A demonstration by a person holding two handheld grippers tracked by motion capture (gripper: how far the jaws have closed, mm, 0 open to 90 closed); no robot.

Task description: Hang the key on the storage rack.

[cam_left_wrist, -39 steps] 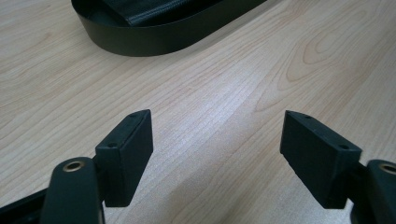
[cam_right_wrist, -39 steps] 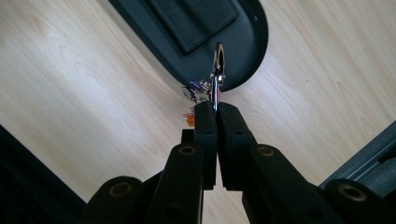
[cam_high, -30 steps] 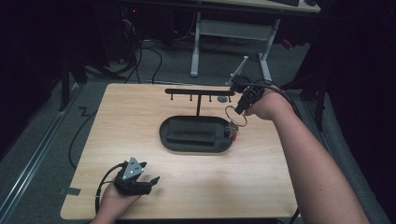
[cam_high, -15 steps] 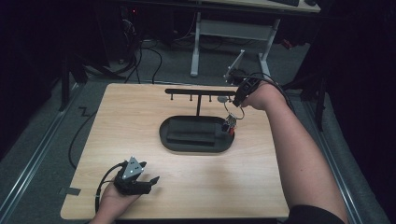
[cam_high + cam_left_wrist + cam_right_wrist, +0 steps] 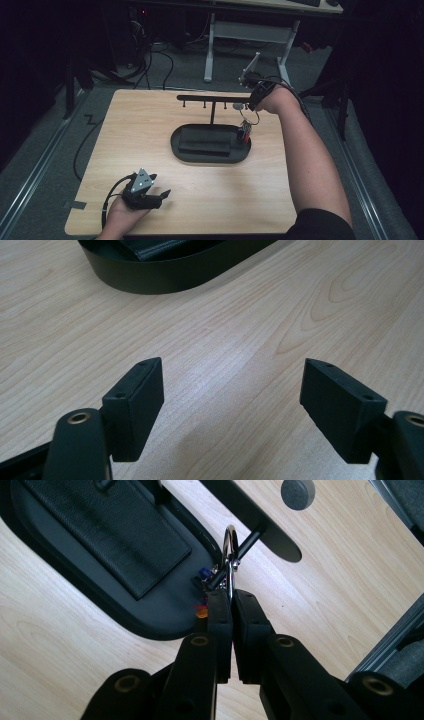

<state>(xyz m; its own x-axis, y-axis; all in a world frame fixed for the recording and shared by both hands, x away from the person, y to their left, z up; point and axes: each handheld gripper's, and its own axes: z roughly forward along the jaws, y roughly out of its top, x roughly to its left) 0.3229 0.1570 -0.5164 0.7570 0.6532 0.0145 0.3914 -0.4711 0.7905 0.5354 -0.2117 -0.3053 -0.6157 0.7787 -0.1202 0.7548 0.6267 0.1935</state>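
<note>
Here the right gripper (image 5: 228,597) is pinched on a silver key ring (image 5: 230,545), its two black jaws pressed against the ring's lower part with only the thin metal between them. In the right gripper view the ring stands upright above the jaw tips and lies against a short black peg (image 5: 240,555) that hangs from the rack's crossbar (image 5: 260,522); whether the ring is threaded over the peg or only touches it cannot be told. Small blue, red and orange pieces (image 5: 202,592) of the key bundle show just beside the left jaw, over the rim of the black oval tray (image 5: 95,592), which holds a flat textured black pad (image 5: 110,527). In the high view the right gripper (image 5: 251,102) is at the right end of the crossbar (image 5: 210,97), and the key bundle (image 5: 244,131) hangs below it, over the right end of the tray (image 5: 210,154) at the middle of the wooden table (image 5: 150,130). The crossbar rests on a thin upright post (image 5: 212,112) rising from the tray. The left gripper (image 5: 145,192) rests low near the table's front edge, well apart from the tray; in the left gripper view its jaws are spread wide over bare wood (image 5: 235,335), nothing between them, with the tray's rim (image 5: 170,277) farther off.
</note>
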